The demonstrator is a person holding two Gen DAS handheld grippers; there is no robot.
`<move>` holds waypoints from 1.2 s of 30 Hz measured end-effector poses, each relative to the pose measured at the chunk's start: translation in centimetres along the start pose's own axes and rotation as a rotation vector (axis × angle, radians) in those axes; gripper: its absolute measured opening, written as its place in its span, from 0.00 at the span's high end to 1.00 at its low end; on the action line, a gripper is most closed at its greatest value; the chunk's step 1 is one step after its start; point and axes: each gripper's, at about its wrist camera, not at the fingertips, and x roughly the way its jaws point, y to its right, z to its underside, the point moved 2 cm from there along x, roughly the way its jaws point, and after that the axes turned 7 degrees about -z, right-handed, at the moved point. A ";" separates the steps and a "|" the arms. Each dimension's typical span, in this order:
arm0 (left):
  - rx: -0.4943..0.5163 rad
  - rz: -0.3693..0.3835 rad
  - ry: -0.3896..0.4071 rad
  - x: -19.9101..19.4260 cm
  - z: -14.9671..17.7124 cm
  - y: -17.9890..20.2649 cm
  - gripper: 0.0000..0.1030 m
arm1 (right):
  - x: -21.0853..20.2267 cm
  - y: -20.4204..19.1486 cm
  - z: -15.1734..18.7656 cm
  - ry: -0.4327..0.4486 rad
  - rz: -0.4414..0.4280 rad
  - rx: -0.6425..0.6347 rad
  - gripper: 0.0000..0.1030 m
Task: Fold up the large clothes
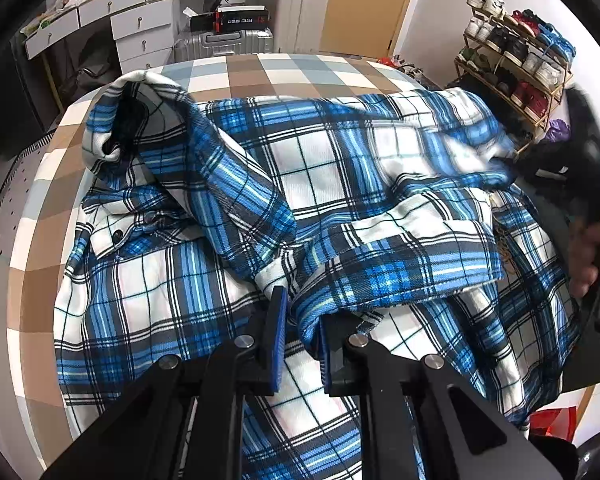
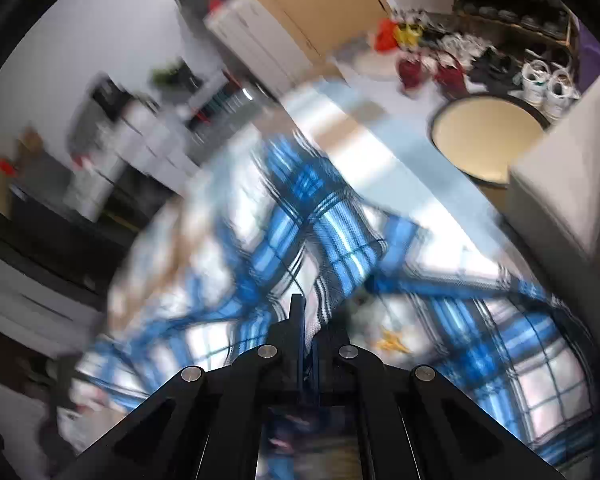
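One blue-and-white plaid shirt (image 1: 300, 208) lies rumpled over a round table (image 1: 40, 248) with a brown, white and grey-blue checked cover; it takes up most of the top, collar and a button at near left, one sleeve flopped across the middle. Room, far left to right: white drawer unit (image 1: 136, 24), silver suitcase (image 1: 224, 42) with a black box on it, white suitcase (image 1: 296, 0), tan door (image 1: 364, 4), shoe rack (image 1: 516, 60) full of shoes against the far right wall. Left gripper (image 1: 300, 340), near centre, has its blue-padded jaws nearly closed on a fold of the shirt. Right gripper (image 2: 309, 340) is closed, plaid cloth pinched between its jaws at the shirt's right edge. In the left wrist view it is only a dark blur at far right, a hand (image 1: 592, 256) partly cut off by the frame. Right wrist view is heavily motion-blurred; a round cream stool top (image 2: 488, 140) at far right stays readable, shelves at left are smeared. Shirt's near hem is hidden behind the left gripper's arms.
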 end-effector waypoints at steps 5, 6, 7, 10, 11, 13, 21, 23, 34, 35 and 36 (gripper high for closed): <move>0.033 -0.016 -0.026 0.6 0.4 0.1 0.91 | 0.4 0.8 0.8 -0.075 0.070 0.019 0.85; 0.036 -0.016 -0.036 0.8 0.5 0.1 0.91 | 0.0 0.7 0.7 -0.079 0.081 0.005 0.74; 0.040 -0.019 -0.046 1.1 0.5 0.2 0.91 | -0.7 0.5 0.6 -0.079 0.103 -0.031 0.64; 0.050 -0.019 -0.064 1.1 0.8 0.3 0.91 | -3.4 -1.0 0.6 -0.041 0.187 -0.167 0.63; 0.052 -0.022 -0.067 1.0 1.0 0.3 0.91 | -4.1 -1.6 0.7 -0.025 0.201 -0.209 0.63; 0.071 -0.049 -0.088 1.7 0.9 0.6 0.91 | -5.7 -3.8 0.6 0.002 0.202 -0.306 0.63; 0.133 -0.116 -0.077 2.1 1.4 2.3 0.91 | -1.6 -11.9 -2.2 0.041 0.325 -0.610 0.41; 0.116 -0.100 -0.079 1.8 1.6 2.0 0.91 | 1.7 -11.5 -2.1 -0.031 0.376 -0.635 0.44; 0.003 0.052 -0.039 -1.3 -0.1 -1.6 0.59 | 1.9 -8.3 1.2 -0.083 0.395 -0.600 0.59; -0.003 0.081 -0.054 -1.4 -0.1 -1.7 0.52 | 0.6 -9.4 1.9 -0.055 0.357 -0.617 0.59; 0.010 0.155 -0.098 -1.6 0.1 -1.5 0.47 | -0.4 -10.5 2.9 -0.048 0.303 -0.637 0.58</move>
